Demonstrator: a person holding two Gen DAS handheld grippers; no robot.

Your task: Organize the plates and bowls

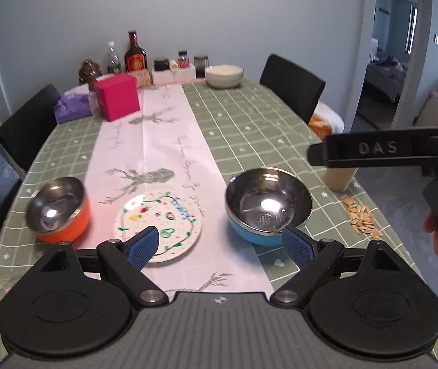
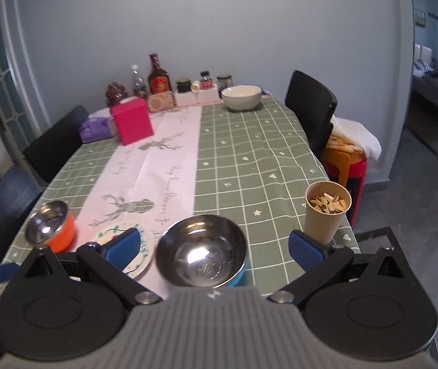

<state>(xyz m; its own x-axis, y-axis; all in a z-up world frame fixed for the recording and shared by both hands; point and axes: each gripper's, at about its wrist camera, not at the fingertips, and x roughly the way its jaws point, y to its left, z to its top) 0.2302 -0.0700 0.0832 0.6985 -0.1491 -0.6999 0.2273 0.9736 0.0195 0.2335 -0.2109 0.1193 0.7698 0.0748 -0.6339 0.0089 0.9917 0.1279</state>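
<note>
Two tools agape | left tool (image 1: 220,247) | right tool (image 2: 215,250) | blue bowl (image 2: 202,250) between

Bowls: 3, i.e. orange bowl (image 1: 60,212), blue bowl (image 1: 268,204), white bowl (image 1: 223,75). Plate (image 1: 159,224): 1. Paper cup (image 2: 326,212): 1. Pink box (image 1: 117,95): 1. Black chairs: 3. Bottles: 2. Grippers: 2.

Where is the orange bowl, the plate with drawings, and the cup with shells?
Orange-sided steel bowl (image 1: 60,212), left wrist view, on its shiny inside.
Round white plate with colourful drawings (image 1: 169,215), left wrist view, on its painted middle.
Tan paper cup of seed shells (image 2: 323,221), right wrist view, on its side wall.
</note>
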